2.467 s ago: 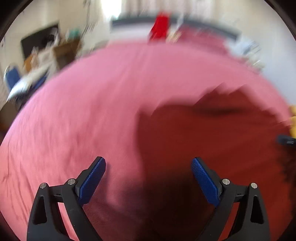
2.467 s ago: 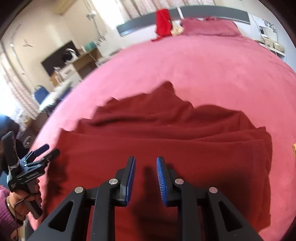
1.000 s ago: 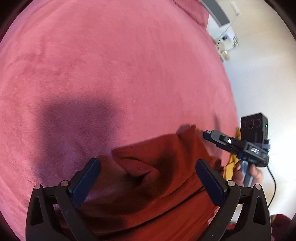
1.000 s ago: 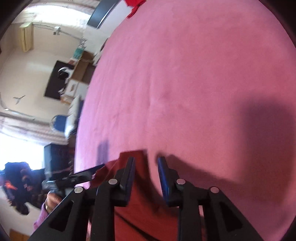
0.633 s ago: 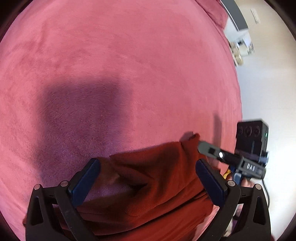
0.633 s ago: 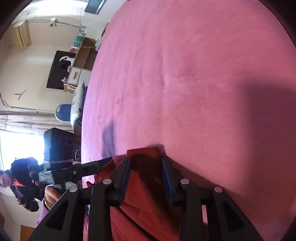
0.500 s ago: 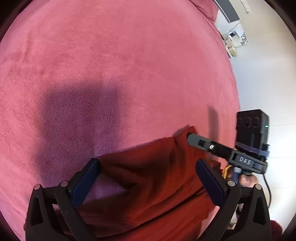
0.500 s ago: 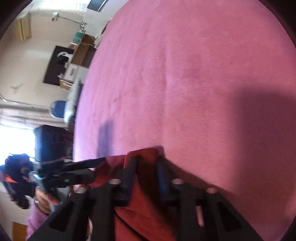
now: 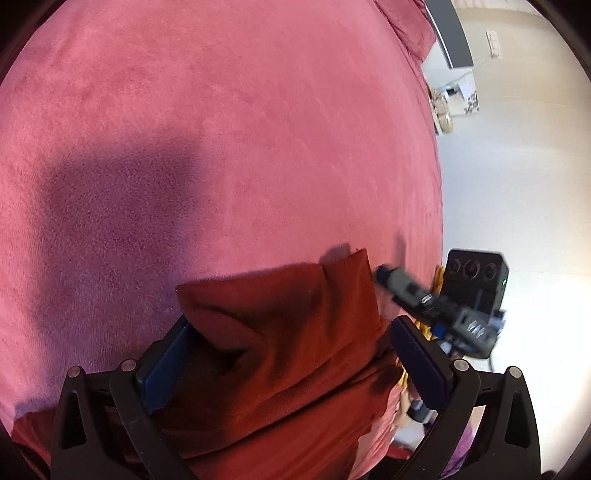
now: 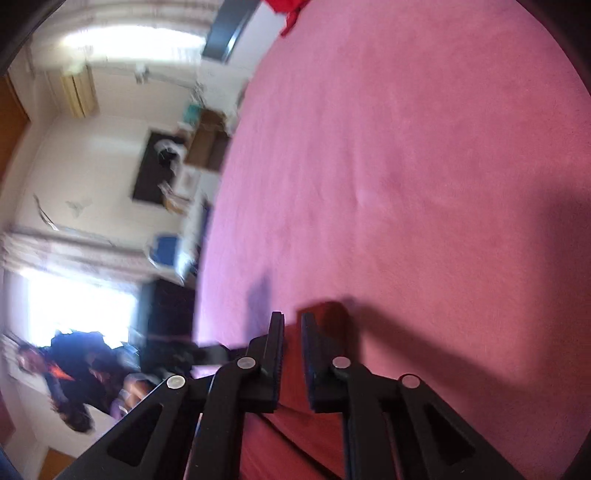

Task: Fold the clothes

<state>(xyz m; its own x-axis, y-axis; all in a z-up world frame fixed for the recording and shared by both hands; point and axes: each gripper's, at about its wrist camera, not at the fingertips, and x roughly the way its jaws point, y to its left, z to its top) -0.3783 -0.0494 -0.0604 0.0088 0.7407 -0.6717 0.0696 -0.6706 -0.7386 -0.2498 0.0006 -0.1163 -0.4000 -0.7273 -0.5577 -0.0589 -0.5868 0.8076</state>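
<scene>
A dark red garment [image 9: 280, 354] lies bunched on the pink bed cover [image 9: 240, 129]. My left gripper [image 9: 291, 365] is wide open, with the garment's folded edge between its blue pads [image 9: 166, 365]. My right gripper [image 10: 291, 332] has its jaws close together with a narrow gap, over a corner of the same garment [image 10: 328, 317]. I cannot tell whether cloth is pinched. The right gripper also shows in the left wrist view [image 9: 417, 295], beside the garment's far corner.
The bed's right edge [image 9: 437, 206] drops to a pale floor. In the right wrist view the bed cover [image 10: 424, 147] fills the right. A red cloth [image 10: 288, 11] hangs at the far end. Furniture and a blue chair [image 10: 166, 251] stand left.
My left gripper has moved in so the garment's fold sits between its pads. My right gripper has tilted and shifted along the garment's corner, its view now blurred.
</scene>
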